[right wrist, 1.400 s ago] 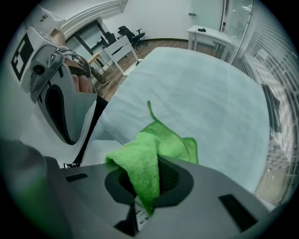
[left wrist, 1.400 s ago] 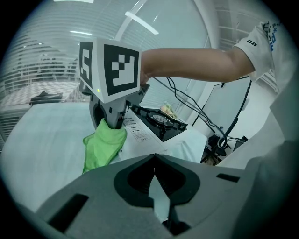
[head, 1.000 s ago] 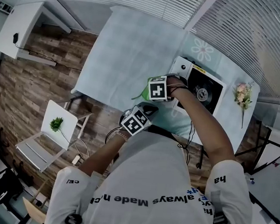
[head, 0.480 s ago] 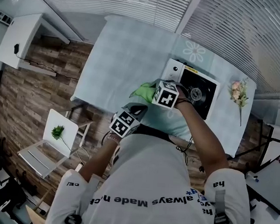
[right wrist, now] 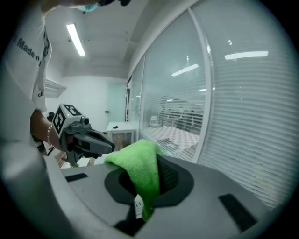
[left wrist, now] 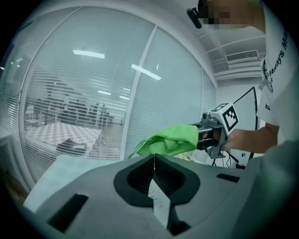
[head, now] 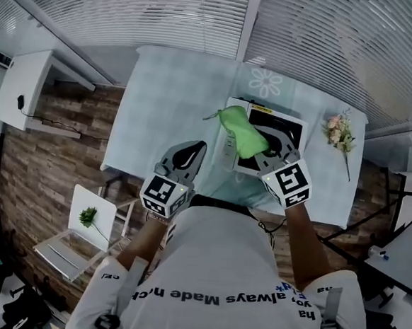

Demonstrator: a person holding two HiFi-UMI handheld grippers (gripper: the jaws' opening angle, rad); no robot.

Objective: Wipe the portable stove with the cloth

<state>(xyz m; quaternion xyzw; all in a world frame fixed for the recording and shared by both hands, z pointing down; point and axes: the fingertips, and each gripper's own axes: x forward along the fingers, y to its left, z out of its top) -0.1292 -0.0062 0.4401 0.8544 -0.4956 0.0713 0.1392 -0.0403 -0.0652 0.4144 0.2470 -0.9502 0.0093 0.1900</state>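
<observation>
The portable stove (head: 286, 124), white with a black top, stands on the pale blue table (head: 169, 93). The green cloth (head: 240, 131) hangs in the air over the stove's left part, and it hides the burner. My right gripper (head: 261, 156) is shut on the cloth (right wrist: 140, 163), which drapes over the closed right gripper (right wrist: 150, 161). My left gripper (head: 195, 147) is shut and holds nothing, raised at the table's near edge left of the stove. In the left gripper view the left gripper (left wrist: 154, 157) points at the window, with the cloth (left wrist: 170, 140) and the right gripper (left wrist: 212, 133) to its right.
A small bunch of flowers (head: 338, 132) lies on the table right of the stove. Window blinds run along the far side. On the wood floor at left stand a white chair with a plant (head: 88, 215) and a white desk (head: 24, 85).
My right gripper has lifted the cloth off the table left of the stove and carried it over the stove. The left gripper stayed shut and rose beside it.
</observation>
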